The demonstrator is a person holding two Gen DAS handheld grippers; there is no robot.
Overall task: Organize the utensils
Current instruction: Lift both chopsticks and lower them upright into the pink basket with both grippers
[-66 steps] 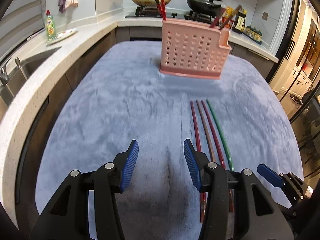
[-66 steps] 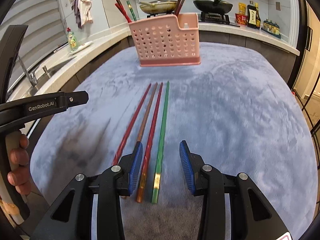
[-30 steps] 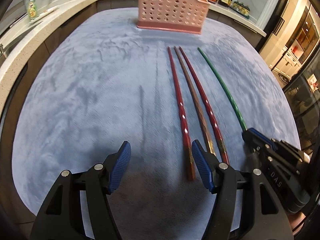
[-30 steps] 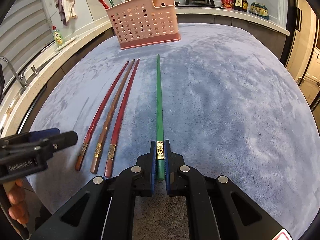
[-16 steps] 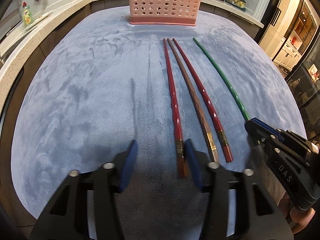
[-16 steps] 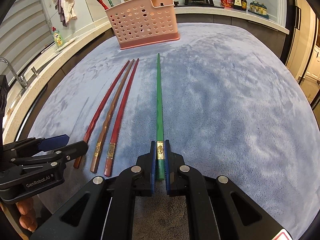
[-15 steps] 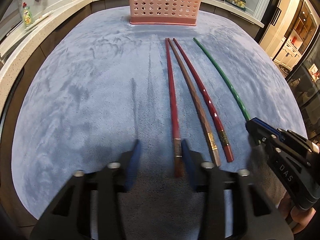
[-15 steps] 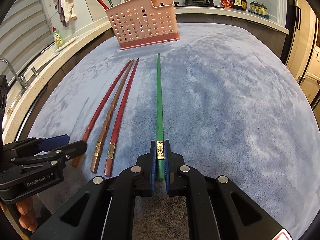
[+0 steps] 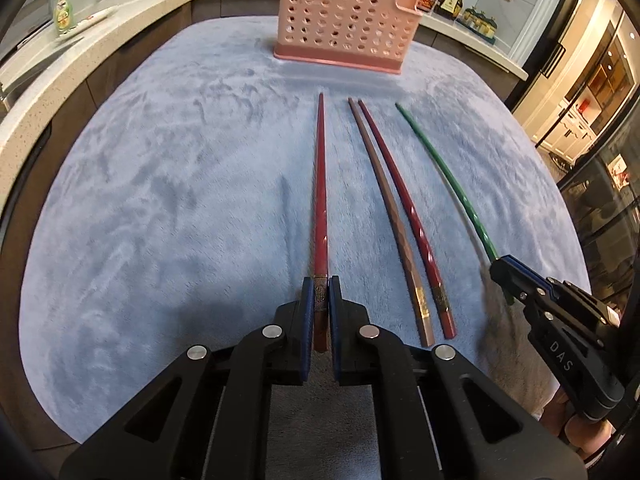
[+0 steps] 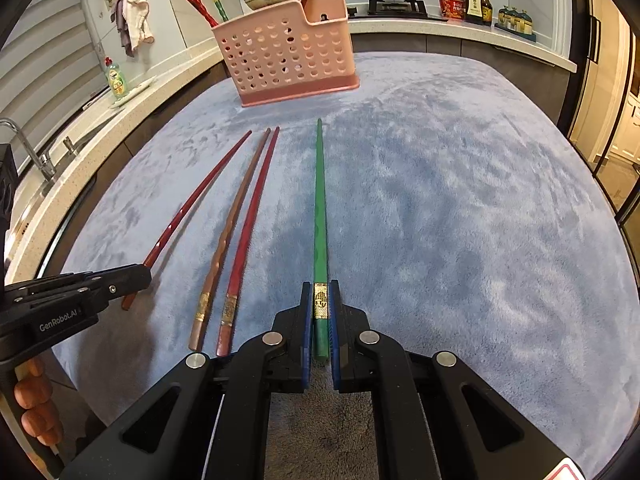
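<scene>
The left tool [image 9: 319,306] is clamped on a dark red chopstick [image 9: 320,184] pointing to 12 o'clock. The right tool [image 10: 320,312] grips a green chopstick [image 10: 319,200]. Two loose chopsticks [image 9: 400,216] lie between them on the blue surface [image 9: 160,184]; a pink holder [image 9: 344,20] stands at 12 o'clock.

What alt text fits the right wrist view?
The right gripper is shut on the butt end of a green chopstick lying on a blue cloth, tip toward a pink perforated utensil holder. Three reddish-brown chopsticks lie left of it.
</scene>
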